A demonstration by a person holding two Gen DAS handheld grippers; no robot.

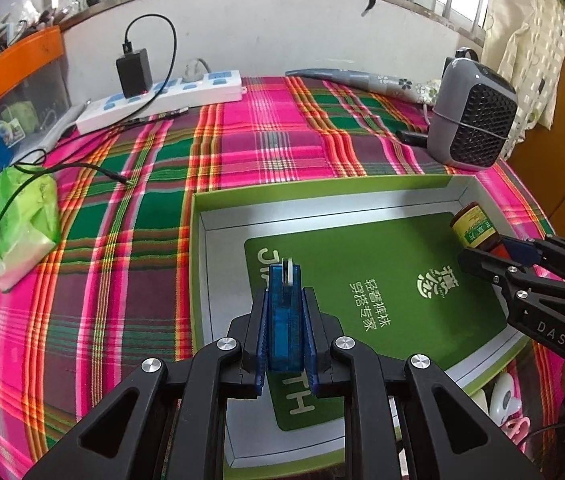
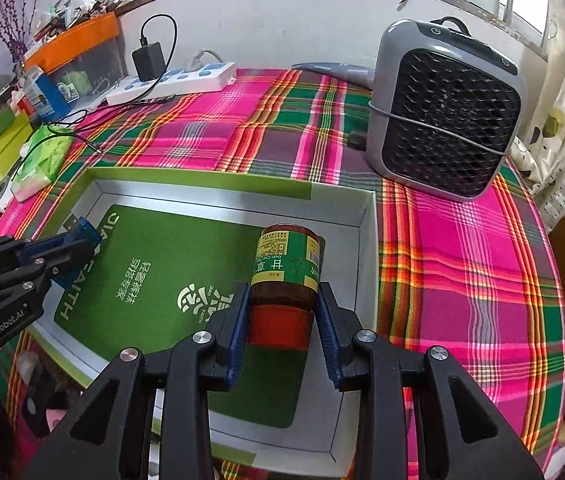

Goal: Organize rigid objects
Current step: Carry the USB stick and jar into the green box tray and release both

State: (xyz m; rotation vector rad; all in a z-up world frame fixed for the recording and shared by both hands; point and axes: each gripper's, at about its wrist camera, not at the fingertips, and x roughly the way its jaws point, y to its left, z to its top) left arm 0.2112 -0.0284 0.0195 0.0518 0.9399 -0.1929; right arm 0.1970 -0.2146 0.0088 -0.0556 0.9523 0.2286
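Note:
My left gripper (image 1: 285, 312) is shut on a flat blue translucent plastic piece (image 1: 284, 316) with a white part at its tip, held over the green box (image 1: 198, 216). In the right wrist view the same gripper (image 2: 76, 236) reaches in over the box's left side. My right gripper (image 2: 284, 312) is shut on a brown medicine bottle (image 2: 286, 268) with a green and yellow label, clamped near its red cap, bottom pointing forward over the box (image 2: 366, 232). The left wrist view shows that bottle (image 1: 476, 228) at the right gripper (image 1: 500, 246). A green printed card lines the box floor.
A grey heater (image 2: 446, 108) stands at the back right on the plaid cloth (image 1: 242, 148). A white power strip (image 1: 162, 100) with a black charger and cable lies at the back left. A green tissue pack (image 1: 22, 224) and boxes crowd the left edge. Small white and pink items (image 1: 506, 404) lie by the box.

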